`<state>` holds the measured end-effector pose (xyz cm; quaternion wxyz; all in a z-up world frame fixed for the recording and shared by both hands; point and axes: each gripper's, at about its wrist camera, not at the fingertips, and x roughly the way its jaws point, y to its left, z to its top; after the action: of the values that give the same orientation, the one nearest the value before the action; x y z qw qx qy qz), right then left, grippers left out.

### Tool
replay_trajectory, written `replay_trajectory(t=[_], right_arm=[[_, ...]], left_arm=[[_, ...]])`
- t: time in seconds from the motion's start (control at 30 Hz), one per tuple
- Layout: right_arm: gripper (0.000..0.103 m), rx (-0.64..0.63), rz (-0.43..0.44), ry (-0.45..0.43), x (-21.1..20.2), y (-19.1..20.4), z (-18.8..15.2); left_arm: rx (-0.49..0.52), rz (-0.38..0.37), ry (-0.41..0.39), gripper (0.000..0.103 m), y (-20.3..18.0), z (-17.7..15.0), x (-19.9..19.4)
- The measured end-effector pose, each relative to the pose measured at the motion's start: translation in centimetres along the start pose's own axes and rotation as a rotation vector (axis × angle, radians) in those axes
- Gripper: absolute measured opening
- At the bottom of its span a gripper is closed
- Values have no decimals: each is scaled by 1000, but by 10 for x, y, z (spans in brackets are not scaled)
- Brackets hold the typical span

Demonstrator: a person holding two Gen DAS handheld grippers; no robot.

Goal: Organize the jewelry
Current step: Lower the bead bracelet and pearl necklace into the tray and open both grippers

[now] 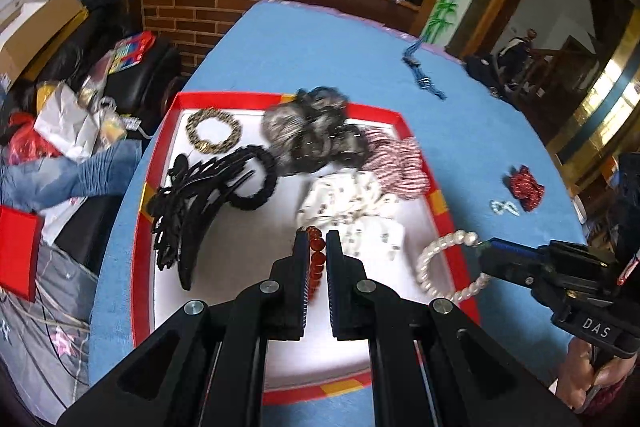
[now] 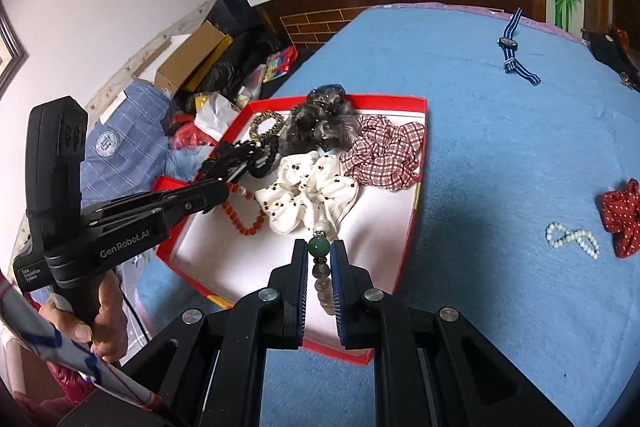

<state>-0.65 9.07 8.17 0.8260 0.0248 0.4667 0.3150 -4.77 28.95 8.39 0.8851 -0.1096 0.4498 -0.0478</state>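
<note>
A red tray point(image 1: 160, 147) with a white lining lies on the blue table and holds scrunchies and a black claw clip point(image 1: 188, 223). Over its near part my left gripper point(image 1: 316, 239) is shut on an orange-red bead bracelet point(image 1: 318, 261), which hangs in a loop point(image 2: 248, 227) just above the lining. To the right, above the tray's right rim point(image 2: 418, 195), my right gripper point(image 2: 320, 249) is shut on a pearl bracelet point(image 1: 420, 267) at its green bead point(image 2: 319, 247). Each gripper shows in the other's view: the right point(image 1: 486, 249) and the left point(image 2: 224, 189).
In the tray lie a white scrunchie point(image 2: 308, 191), a red check one point(image 2: 384, 155), grey furry ones point(image 1: 312, 135), a black one and a leopard one point(image 1: 214, 131). On the cloth to the right lie a small pearl bracelet point(image 2: 574, 241), a red dotted scrunchie point(image 2: 624, 217) and a blue striped watch point(image 2: 512, 47).
</note>
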Motion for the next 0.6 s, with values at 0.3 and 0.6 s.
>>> replay_trajectory(t=[0.3,0.6], right_arm=[[12,9,-49,18,26,-10,15],[12,48,-83,14,45,-24,34]], left_arm=[[-32,43,20,7,24,12,21],[-59,76,45,7,40,22,40]])
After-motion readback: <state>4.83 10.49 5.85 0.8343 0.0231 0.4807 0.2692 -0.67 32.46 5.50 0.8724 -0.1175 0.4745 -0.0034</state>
